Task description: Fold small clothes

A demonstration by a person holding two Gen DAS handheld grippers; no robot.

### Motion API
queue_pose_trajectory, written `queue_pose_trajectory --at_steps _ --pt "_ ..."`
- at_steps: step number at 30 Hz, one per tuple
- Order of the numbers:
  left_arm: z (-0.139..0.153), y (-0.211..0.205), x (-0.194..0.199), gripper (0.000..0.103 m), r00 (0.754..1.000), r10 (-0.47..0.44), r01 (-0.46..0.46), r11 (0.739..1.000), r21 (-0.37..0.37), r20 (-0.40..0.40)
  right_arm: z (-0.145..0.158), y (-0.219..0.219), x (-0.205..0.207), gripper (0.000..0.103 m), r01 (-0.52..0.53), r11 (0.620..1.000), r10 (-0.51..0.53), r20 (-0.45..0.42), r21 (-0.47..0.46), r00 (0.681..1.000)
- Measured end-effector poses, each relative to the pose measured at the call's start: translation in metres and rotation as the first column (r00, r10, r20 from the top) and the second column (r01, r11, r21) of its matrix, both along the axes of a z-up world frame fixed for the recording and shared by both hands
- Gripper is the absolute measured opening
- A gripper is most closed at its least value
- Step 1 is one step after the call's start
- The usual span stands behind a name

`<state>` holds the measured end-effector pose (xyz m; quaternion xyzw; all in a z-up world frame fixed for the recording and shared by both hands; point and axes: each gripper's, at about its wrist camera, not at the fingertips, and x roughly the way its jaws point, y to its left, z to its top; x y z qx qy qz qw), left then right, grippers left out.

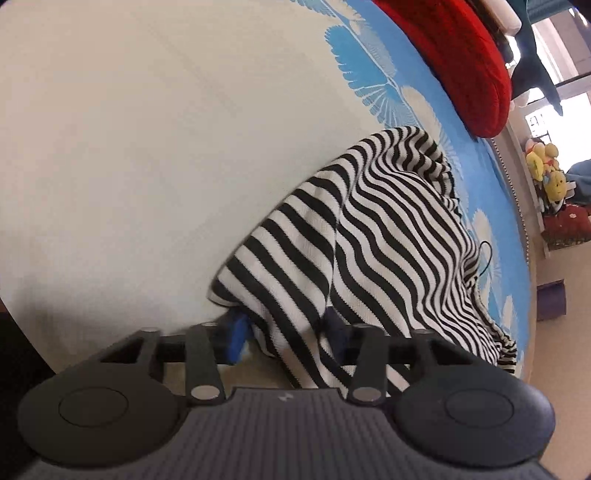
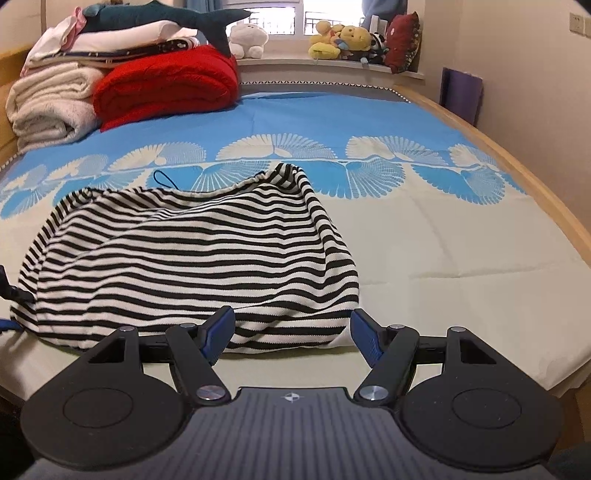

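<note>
A black-and-white striped knit garment (image 2: 192, 258) lies bunched on the bed sheet (image 2: 443, 229), with a dark cord at its far edge. My right gripper (image 2: 291, 332) is open, its blue-padded fingers wide apart at the garment's near edge, not touching it. In the left wrist view the same garment (image 1: 369, 240) drapes over and between my left gripper (image 1: 288, 332); cloth lies between the blue pads, and the fingers look partly apart. The left gripper also shows at the far left of the right wrist view (image 2: 9, 295).
A red folded blanket (image 2: 166, 88), white folded blankets (image 2: 48, 103) and a plush shark (image 2: 166, 16) are stacked at the bed's far left. Plush toys (image 2: 343, 40) sit on the window sill. The wooden bed edge (image 2: 535, 192) runs along the right.
</note>
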<state>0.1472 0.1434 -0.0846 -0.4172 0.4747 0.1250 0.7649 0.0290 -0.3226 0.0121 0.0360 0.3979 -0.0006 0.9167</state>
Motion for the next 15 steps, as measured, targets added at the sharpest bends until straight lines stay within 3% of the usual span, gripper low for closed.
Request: queue_pose_trajectory --at_steps 2,3,8,15 --pt "0.000 0.003 0.001 0.016 1.000 0.000 0.001 1.000 -0.014 0.003 0.002 0.004 -0.002 0.071 0.000 1.000 0.000 0.012 -0.016 1.000" --pt "0.001 0.003 0.000 0.013 1.000 0.001 -0.001 1.000 -0.013 0.009 0.004 0.005 -0.002 0.071 -0.003 1.000 0.004 0.020 -0.021 1.000" --pt "0.024 -0.003 -0.005 0.010 0.997 -0.051 0.047 0.996 0.070 0.059 0.021 0.005 0.007 0.071 -0.022 1.000 0.022 0.032 -0.008 0.999" --pt "0.062 0.003 -0.030 0.008 0.981 -0.109 0.080 0.980 0.180 0.159 0.065 -0.016 0.037 0.071 -0.047 0.998 0.053 0.143 -0.049 0.988"
